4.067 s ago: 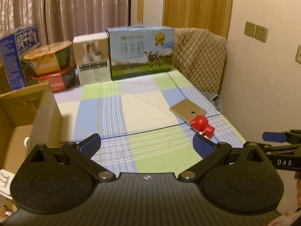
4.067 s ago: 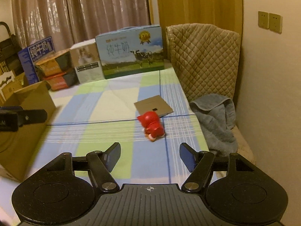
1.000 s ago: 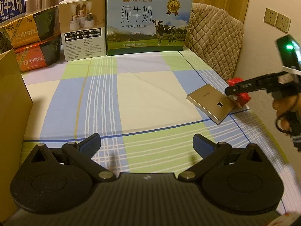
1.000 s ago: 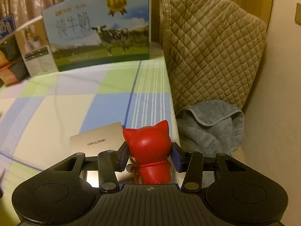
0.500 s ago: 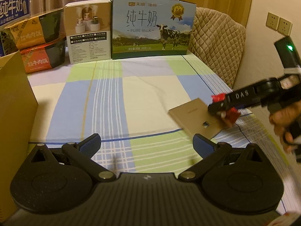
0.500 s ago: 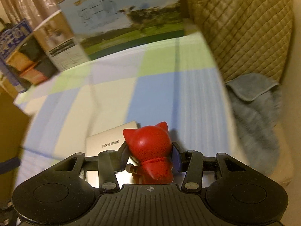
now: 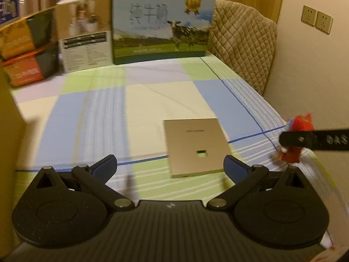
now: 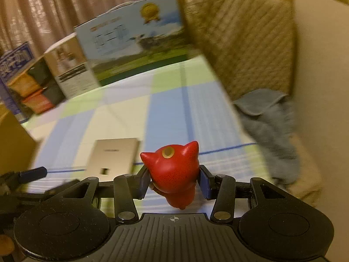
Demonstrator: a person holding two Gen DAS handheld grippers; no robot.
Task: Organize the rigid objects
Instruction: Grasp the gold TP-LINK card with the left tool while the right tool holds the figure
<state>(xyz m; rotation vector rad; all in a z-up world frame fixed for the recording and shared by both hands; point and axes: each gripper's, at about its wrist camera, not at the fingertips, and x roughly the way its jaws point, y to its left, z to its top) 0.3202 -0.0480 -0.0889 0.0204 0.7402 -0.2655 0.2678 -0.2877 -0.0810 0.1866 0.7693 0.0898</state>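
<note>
A red cat figurine (image 8: 174, 170) sits between the blue pads of my right gripper (image 8: 174, 182), which is shut on it and holds it off the checked cloth. In the left wrist view the same red cat figurine (image 7: 297, 126) shows at the right edge, behind a black finger (image 7: 314, 140) of the right gripper. A flat gold box (image 7: 195, 146) lies on the cloth just ahead of my left gripper (image 7: 169, 167), whose jaws stand wide open with nothing between them. The gold box (image 8: 113, 156) also lies left of the figurine.
A milk carton box (image 7: 161, 24), a white product box (image 7: 85, 37) and stacked noodle bowls (image 7: 26, 48) line the far edge. A brown cardboard box (image 7: 8, 135) stands at the left. A quilted cushion (image 7: 242, 43) and a grey towel (image 8: 270, 126) lie at the right by the wall.
My right gripper has carried the red figurine leftward and rolled, so its view tilts. The gold box now lies closer, straight ahead of my left gripper.
</note>
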